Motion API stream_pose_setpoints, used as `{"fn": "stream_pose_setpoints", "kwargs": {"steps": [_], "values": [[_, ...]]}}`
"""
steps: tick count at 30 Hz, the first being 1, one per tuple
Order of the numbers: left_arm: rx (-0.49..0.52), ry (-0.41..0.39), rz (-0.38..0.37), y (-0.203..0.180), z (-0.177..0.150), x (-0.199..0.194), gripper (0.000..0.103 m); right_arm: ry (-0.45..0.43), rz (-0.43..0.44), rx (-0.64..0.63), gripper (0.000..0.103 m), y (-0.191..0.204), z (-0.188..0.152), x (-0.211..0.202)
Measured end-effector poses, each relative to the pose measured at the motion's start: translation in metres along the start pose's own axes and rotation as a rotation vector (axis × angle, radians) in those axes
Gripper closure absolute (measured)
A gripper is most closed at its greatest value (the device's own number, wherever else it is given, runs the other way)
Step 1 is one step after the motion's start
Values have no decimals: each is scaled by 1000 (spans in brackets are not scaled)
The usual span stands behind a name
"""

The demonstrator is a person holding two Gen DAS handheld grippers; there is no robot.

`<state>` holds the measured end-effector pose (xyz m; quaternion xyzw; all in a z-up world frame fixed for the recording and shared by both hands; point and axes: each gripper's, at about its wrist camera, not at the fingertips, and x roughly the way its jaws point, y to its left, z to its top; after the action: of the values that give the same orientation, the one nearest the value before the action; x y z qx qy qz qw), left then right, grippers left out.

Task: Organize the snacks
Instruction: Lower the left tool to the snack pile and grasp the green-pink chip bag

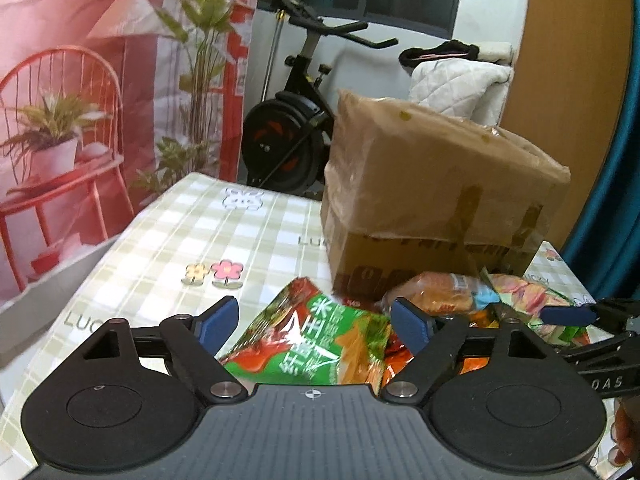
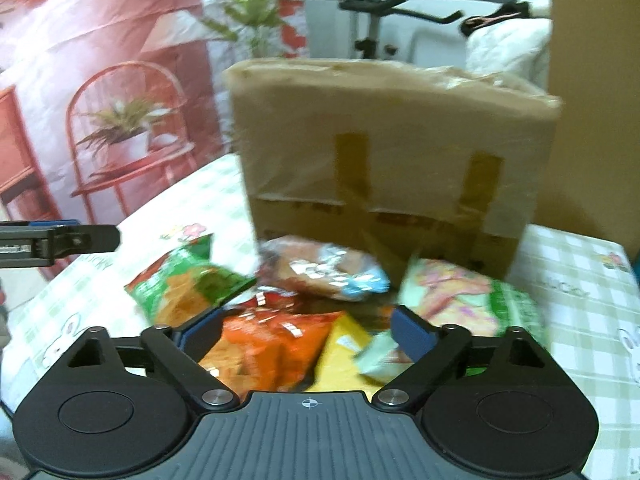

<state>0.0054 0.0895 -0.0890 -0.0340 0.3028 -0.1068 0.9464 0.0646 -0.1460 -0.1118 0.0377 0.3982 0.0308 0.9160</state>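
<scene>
A pile of snack bags lies on the checked tablecloth in front of a taped cardboard box, also seen in the right wrist view. My left gripper is open, its jaws wide apart just above a green snack bag. My right gripper is open above an orange bag and a yellow bag. A bread pack, a green bag and a pale pink-green bag lie around them. The right gripper's finger shows at the edge of the left wrist view.
The tablecloth has bare space left of the pile. An exercise bike and a white quilt stand behind the table. A red printed backdrop hangs at the left.
</scene>
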Motion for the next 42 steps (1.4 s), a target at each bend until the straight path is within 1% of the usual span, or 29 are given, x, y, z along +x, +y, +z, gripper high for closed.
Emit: {"fn": "stream_pose_setpoints", "kwargs": {"steps": [3,6,8,10,11,13,15,17,21,24,28,32,35,37,39,42], "values": [[-17,0,-1,6,-2,-2,19,30,25,1,20,9,1,6],[-23,-9,-7,9,0,-2,19,25,23,-15,20,15,5,6],[-24,-11,-12,8,-1,-1,20,23,17,-24,22,16,7,5],[-15,-2,-30,5,-3,1,23,31,20,-33,28,15,6,5],[-5,6,-43,2,-5,2,25,39,26,-39,29,14,5,6],[14,25,-66,-3,-9,5,27,50,30,-49,33,12,1,6],[17,44,-87,-5,-12,8,29,45,16,-49,34,9,-1,3],[11,48,-115,-5,-13,10,33,27,-9,-40,35,2,1,-2],[-10,44,-168,-10,-9,17,33,-21,-73,-23,36,-19,3,-12],[11,46,-182,-25,-5,25,34,-44,-123,-3,36,-40,2,-19],[48,49,-240,-55,1,33,34,-69,-171,48,36,-74,-4,-24],[99,55,-302,-88,6,43,34,-83,-191,73,35,-108,-13,-30],[135,71,-356,-114,9,54,34,-79,-187,59,34,-130,-22,-34],[148,94,-395,-128,8,63,34,-68,-174,43,28,-139,-28,-33],[156,126,-431,-143,6,74,34,-56,-140,31,25,-148,-33,-29],[150,177,-454,-157,2,92,34,-37,-101,11,23,-154,-46,-23]]}}
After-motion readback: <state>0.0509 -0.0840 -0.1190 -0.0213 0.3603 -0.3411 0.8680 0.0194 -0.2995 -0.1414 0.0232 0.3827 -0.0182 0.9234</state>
